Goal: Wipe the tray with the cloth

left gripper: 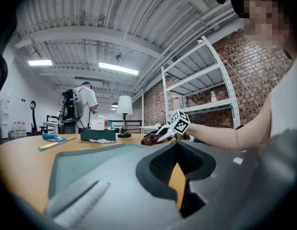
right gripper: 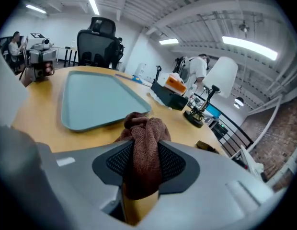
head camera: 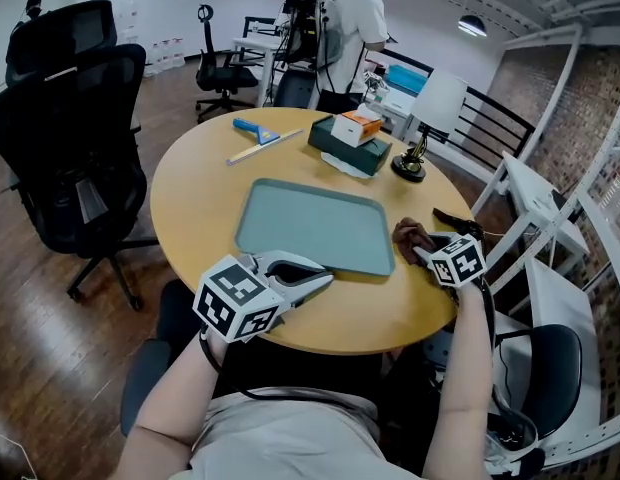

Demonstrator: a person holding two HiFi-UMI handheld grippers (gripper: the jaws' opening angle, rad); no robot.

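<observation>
A teal tray (head camera: 315, 226) lies empty in the middle of the round wooden table (head camera: 195, 193). My right gripper (head camera: 418, 248) hovers just off the tray's right front corner, shut on a bunched brown cloth (head camera: 408, 236). In the right gripper view the cloth (right gripper: 143, 128) is pinched between the pads and bulges out ahead of my right gripper (right gripper: 146, 150), with the tray (right gripper: 91, 97) ahead to the left. My left gripper (head camera: 325, 280) sits at the tray's near edge, jaws together with nothing in them. From my left gripper (left gripper: 176, 145) the tray (left gripper: 91, 164) stretches to the left.
At the table's far side are a dark green box (head camera: 350, 148) with an orange-and-white carton on it, a table lamp (head camera: 430, 118), a blue scraper (head camera: 255, 130) and a ruler (head camera: 262, 148). Black office chairs (head camera: 75, 138) stand left. A person (head camera: 345, 28) stands beyond the table.
</observation>
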